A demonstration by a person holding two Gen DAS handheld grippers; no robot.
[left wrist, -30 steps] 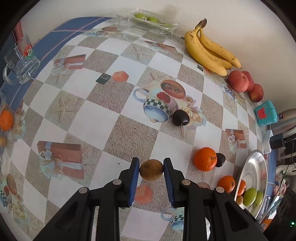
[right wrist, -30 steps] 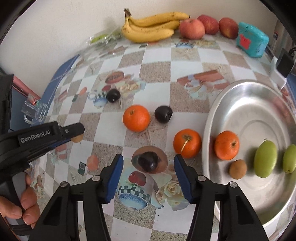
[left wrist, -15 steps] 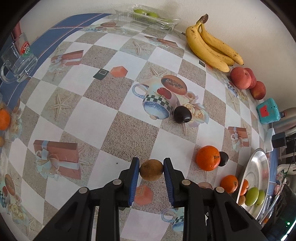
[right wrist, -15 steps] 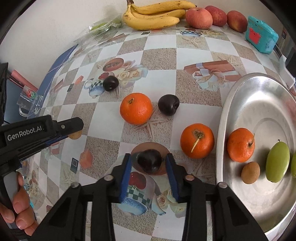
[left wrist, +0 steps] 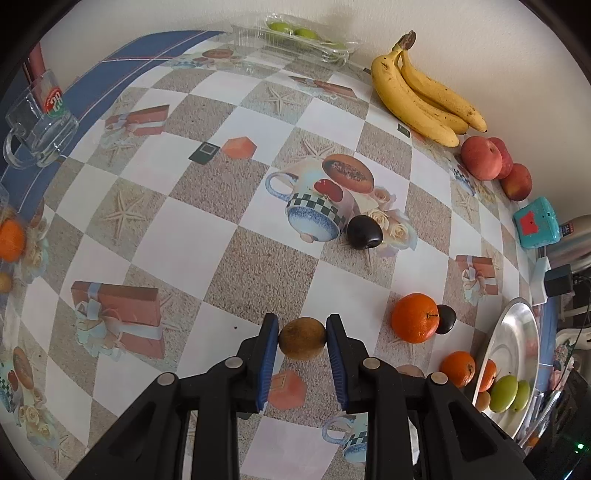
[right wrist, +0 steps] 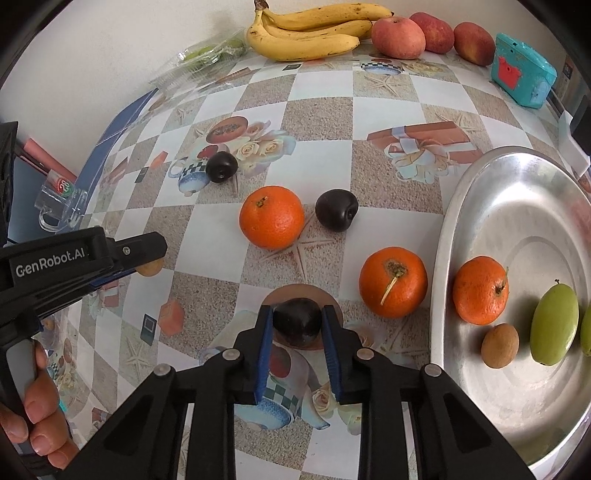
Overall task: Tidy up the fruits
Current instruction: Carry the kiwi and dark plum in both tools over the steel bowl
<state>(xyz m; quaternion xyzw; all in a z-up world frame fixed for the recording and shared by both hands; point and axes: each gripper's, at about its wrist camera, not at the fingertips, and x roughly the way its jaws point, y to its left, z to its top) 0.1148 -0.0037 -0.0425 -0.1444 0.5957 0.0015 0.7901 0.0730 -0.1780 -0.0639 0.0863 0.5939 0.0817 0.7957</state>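
Table, checkered printed cloth: bananas, three peaches, teal box along the wall edge; two oranges, dark plums mid-table; steel tray at right edge; glass mug at left edge.

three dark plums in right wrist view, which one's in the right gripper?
The nearest dark plum, clamped between the right gripper pads over the printed brown disc. The other two lie free farther back, one beside an orange.

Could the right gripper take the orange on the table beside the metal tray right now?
Probably not: the right gripper is already shut on a dark plum. The orange itself lies unobstructed just outside the metal tray.
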